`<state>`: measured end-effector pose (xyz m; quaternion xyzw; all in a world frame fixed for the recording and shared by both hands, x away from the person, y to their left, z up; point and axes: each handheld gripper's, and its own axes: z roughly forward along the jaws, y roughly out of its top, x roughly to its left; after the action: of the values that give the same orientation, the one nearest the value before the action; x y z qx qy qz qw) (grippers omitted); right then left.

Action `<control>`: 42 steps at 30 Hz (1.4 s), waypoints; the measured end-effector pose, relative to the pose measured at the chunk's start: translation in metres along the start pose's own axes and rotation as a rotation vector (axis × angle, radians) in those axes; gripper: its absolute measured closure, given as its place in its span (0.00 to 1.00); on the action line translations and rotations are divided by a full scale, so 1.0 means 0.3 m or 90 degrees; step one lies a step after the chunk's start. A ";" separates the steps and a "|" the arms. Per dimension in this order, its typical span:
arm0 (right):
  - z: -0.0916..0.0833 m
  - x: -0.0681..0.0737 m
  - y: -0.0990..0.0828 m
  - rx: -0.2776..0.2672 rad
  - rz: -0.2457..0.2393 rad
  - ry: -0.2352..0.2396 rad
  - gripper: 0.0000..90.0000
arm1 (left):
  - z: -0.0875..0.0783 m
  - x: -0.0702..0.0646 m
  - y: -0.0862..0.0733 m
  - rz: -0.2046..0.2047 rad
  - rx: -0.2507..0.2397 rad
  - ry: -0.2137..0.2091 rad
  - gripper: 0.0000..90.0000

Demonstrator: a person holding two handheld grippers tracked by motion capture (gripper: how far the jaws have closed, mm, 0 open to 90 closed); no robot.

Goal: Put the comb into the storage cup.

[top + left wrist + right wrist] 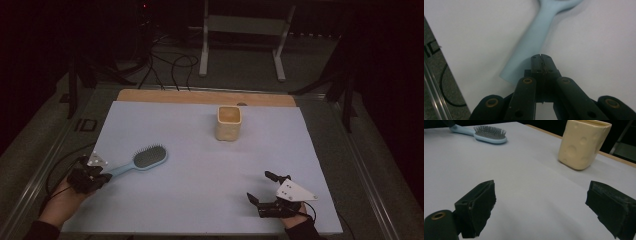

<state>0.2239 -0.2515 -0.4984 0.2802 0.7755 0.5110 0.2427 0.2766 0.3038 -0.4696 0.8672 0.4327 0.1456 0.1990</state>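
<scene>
On the pale table [200, 200], we rest our left hand-held gripper [541, 58] at the tail of a light-blue hairbrush [142, 159]. Its jaws are pressed together over the handle's end, though we cannot tell whether they pinch it. Our right hand-held gripper [263, 187] waits near the front edge, jaws spread wide and empty. A cream, cheese-patterned cup [229, 122] stands upright toward the far side, well apart from the brush. We judge the brush light and rigid, its smooth plastic handle likely slippery; the narrow handle, not the bristled head, looks the place to take hold.
</scene>
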 end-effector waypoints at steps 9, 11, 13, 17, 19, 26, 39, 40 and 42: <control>-0.001 0.000 0.000 0.000 0.001 0.000 0.09 | -0.050 0.016 0.031 0.028 -0.009 -0.031 0.99; -0.001 -0.001 0.000 -0.001 0.001 0.000 0.09 | -0.054 0.015 0.037 0.034 -0.007 -0.032 0.98; -0.001 0.000 0.000 0.000 0.000 0.000 0.09 | -0.057 0.014 0.043 0.045 -0.007 -0.038 0.96; 0.000 -0.001 0.000 -0.001 0.002 0.001 0.09 | -0.063 0.016 0.053 0.061 -0.003 -0.047 0.94; 0.000 -0.001 -0.001 0.000 -0.001 0.000 0.09 | -0.071 0.022 0.063 0.074 -0.004 -0.061 0.92; 0.000 -0.001 0.000 -0.001 0.000 0.001 0.09 | -0.082 0.023 0.091 0.101 -0.001 -0.069 0.78; 0.000 -0.001 0.000 -0.002 0.002 0.002 0.09 | -0.068 -0.021 0.146 0.155 0.026 -0.109 0.17; 0.000 -0.001 -0.001 -0.001 0.001 0.002 0.09 | -0.066 -0.023 0.151 0.155 0.026 -0.111 0.09; 0.001 -0.002 -0.001 -0.001 0.000 0.003 0.09 | -0.061 -0.028 0.163 0.162 0.035 -0.104 0.01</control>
<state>0.2243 -0.2517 -0.4987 0.2791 0.7754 0.5125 0.2412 0.2978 0.2744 -0.4313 0.9291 0.3054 0.0866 0.1900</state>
